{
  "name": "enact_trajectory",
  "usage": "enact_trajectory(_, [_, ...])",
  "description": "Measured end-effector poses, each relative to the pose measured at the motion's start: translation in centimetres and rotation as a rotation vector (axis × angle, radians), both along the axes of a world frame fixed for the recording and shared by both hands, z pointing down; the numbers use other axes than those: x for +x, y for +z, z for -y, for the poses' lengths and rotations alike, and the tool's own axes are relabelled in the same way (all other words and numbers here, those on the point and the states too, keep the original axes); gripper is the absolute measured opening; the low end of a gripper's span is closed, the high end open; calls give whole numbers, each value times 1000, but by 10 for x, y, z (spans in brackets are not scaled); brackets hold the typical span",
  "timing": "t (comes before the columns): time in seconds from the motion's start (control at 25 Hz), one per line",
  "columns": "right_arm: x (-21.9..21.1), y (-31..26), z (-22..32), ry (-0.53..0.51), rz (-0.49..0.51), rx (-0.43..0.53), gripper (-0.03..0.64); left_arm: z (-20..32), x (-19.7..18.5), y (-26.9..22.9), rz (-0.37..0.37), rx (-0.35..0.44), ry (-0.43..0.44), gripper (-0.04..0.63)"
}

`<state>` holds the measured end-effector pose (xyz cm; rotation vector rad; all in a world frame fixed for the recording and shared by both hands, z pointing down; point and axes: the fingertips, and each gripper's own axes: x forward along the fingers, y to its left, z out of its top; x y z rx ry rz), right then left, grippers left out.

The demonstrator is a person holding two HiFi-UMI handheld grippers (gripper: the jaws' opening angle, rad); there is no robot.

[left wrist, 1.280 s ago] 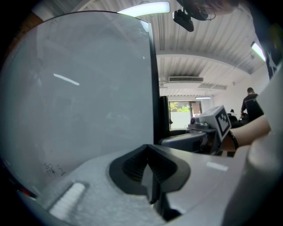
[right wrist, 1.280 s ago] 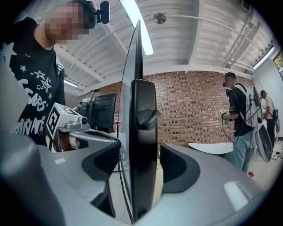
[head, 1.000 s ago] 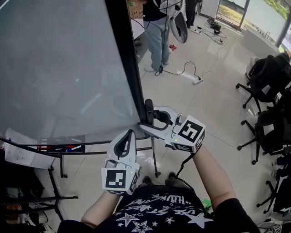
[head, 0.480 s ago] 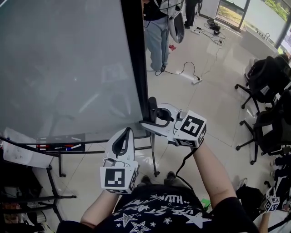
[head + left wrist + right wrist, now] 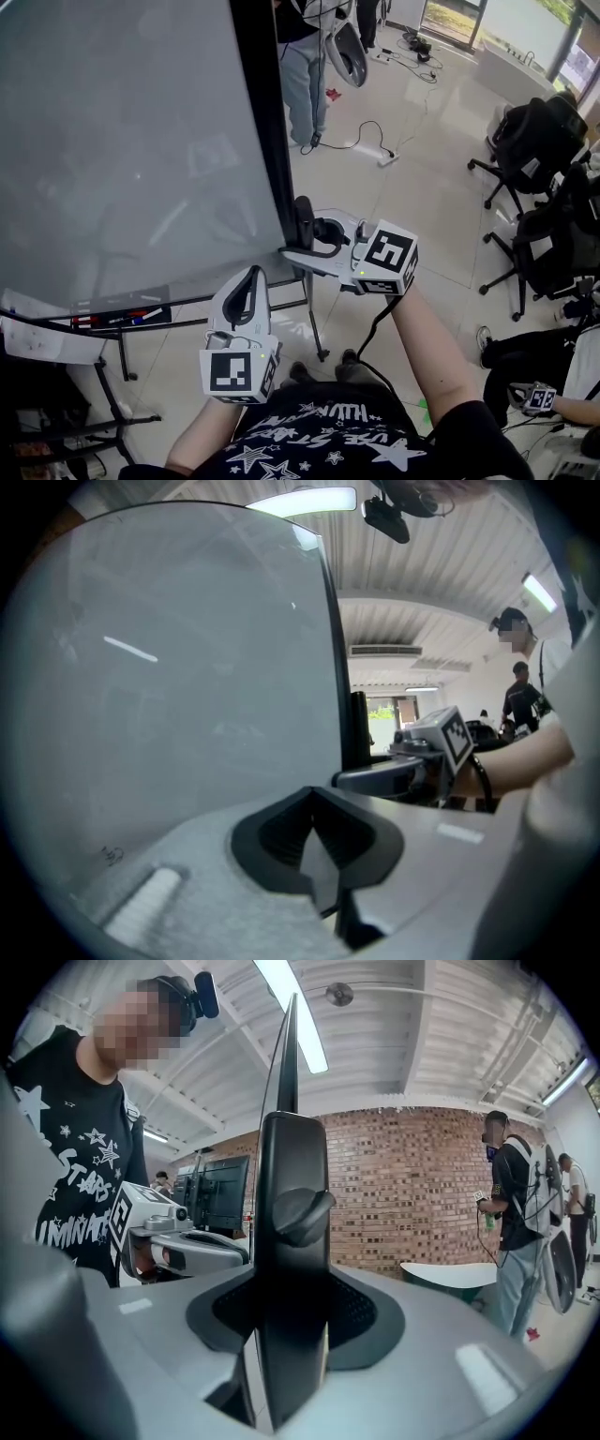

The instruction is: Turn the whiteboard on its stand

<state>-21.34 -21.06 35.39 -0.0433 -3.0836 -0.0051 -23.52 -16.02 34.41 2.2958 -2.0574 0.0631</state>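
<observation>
Right gripper view: right tool (image 5: 292, 1321) clamps whiteboard (image 5: 292, 1162) edge.

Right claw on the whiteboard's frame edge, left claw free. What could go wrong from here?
1. Only the right claw clamps the whiteboard's black frame edge. The left claw is shut and empty, so the grip may slip as the board turns.
2. A person stands just beyond that edge, with a power strip and cable on the floor. The swinging board could sweep toward them.
3. Markers on the tray below might roll off.
</observation>
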Motion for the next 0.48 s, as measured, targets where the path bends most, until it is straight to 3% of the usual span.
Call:
enact_trajectory(0.28, [2,-2,0,-2,7,1,173,6,11,-3,-8,-5,55,3])
enact_trajectory(0.48, [10,-4,-5,-4,5,-6,173,5,15,-5,-2,-11,-9,3])
